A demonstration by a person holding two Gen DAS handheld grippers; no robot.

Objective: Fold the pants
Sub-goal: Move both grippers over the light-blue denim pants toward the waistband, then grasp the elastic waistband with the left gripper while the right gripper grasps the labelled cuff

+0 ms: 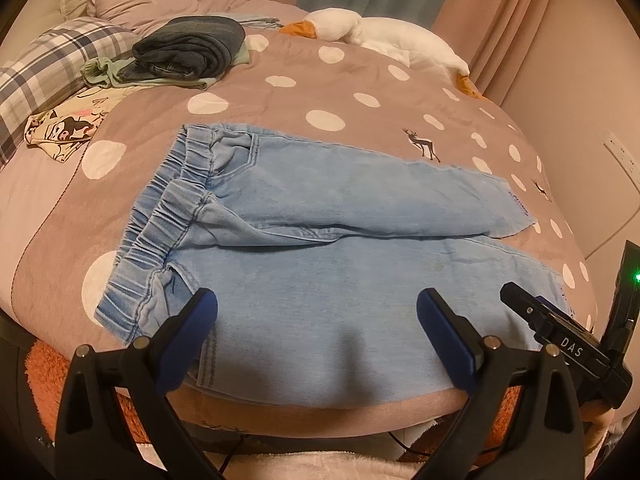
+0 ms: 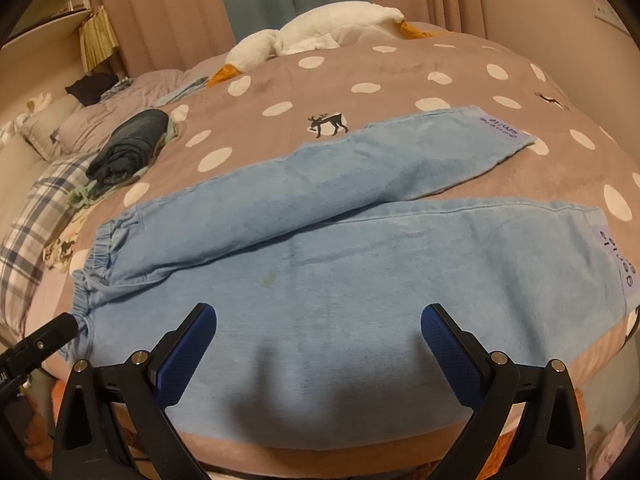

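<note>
Light blue denim pants [image 1: 320,248] lie flat on the bed, elastic waistband [image 1: 160,220] to the left, both legs side by side running right. They also show in the right wrist view [image 2: 360,248], cuffs with purple labels [image 2: 612,256] at the right. My left gripper [image 1: 316,320] is open and empty, over the near leg close to the waist. My right gripper [image 2: 318,332] is open and empty, over the near leg's middle. The right gripper's body shows in the left wrist view [image 1: 568,340]; the left one's tip shows in the right wrist view [image 2: 44,340].
The bed has a pink-grey blanket [image 1: 360,92] with white dots and deer. A folded pile of dark clothes [image 1: 188,52] lies at the back left, a plaid pillow [image 1: 52,64] beside it, a patterned cloth [image 1: 64,128] nearer. A white goose plush [image 1: 380,32] lies at the back. Curtains and wall stand behind.
</note>
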